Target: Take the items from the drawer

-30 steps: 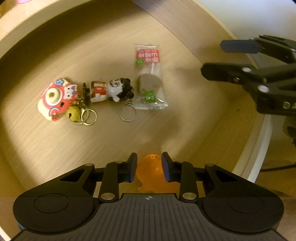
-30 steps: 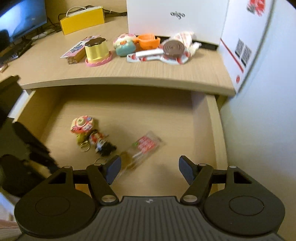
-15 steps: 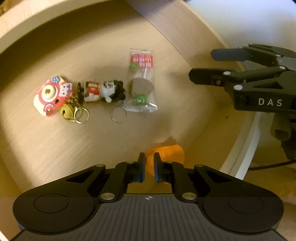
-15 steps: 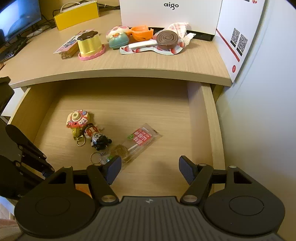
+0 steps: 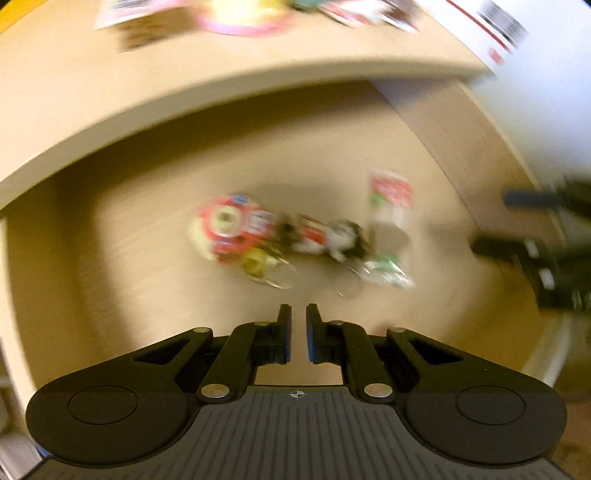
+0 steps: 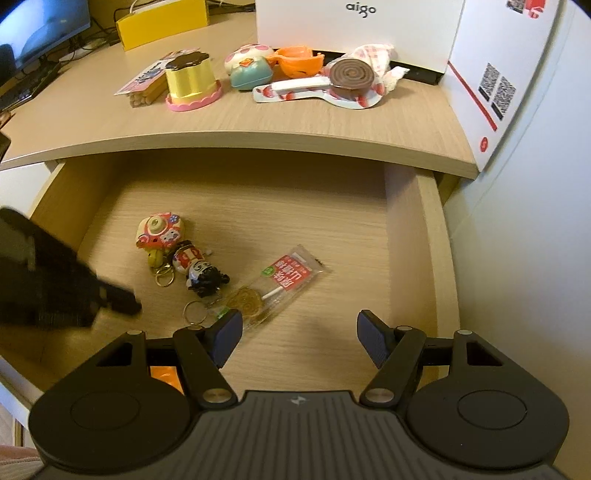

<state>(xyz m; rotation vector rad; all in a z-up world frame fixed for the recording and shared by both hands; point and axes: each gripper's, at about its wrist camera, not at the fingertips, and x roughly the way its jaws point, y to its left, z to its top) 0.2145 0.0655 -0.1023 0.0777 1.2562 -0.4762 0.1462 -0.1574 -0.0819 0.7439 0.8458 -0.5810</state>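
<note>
The open wooden drawer (image 6: 432,240) holds a red-and-white camera-shaped keychain (image 6: 159,232) (image 5: 229,229), a small figure keychain (image 6: 195,269) with rings, and a wrapped lollipop packet (image 6: 280,284) (image 5: 388,229). An orange piece (image 6: 162,373) shows at the drawer's front left, half hidden under my right gripper's linkage. My right gripper (image 6: 299,339) hangs open above the drawer front, with the packet's end at its left finger. My left gripper (image 5: 298,332) (image 6: 125,302) is shut with only a thin slit and nothing seen in it, short of the keychains. The left wrist view is blurred.
The desk top (image 6: 258,125) overhangs the drawer's back. On it stand a yellow cup toy (image 6: 192,81), a teal case (image 6: 251,74), an orange bowl (image 6: 299,62), a brown swirl lollipop (image 6: 351,74) and a white box (image 6: 358,33). A white wall (image 6: 524,258) lies right.
The left gripper's jaws closed to a slit and it swung up and back fast, so the orange piece left its view. The right gripper moved a little nearer the drawer items.
</note>
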